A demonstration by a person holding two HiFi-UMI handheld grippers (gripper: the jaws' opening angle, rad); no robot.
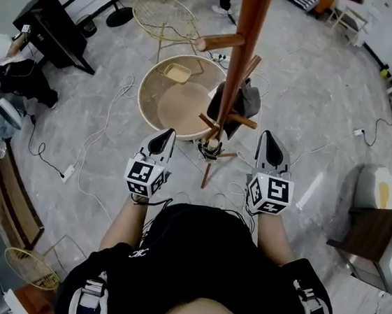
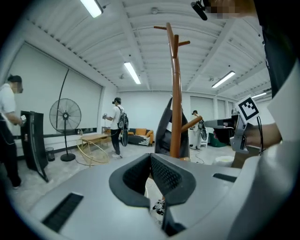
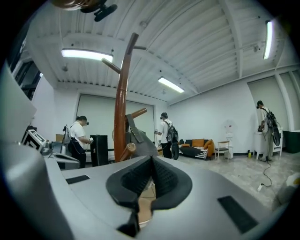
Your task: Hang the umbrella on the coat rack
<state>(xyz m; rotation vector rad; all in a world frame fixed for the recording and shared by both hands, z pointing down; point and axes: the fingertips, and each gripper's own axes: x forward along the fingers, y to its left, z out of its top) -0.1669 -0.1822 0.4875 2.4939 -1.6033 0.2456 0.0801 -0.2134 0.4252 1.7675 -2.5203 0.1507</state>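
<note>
From here I see my left gripper (image 1: 164, 136) with its jaws pressed together on nothing, and my right gripper (image 1: 268, 138) likewise closed and empty. Both are held just short of the wooden coat rack (image 1: 245, 46). The dark grey umbrella (image 1: 242, 105) hangs against the pole, seemingly from a lower peg; the hook itself is unclear.

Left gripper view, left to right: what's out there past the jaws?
person in white → black panel → fan → wire chair → person with backpack → coat rack → right gripper
</note>
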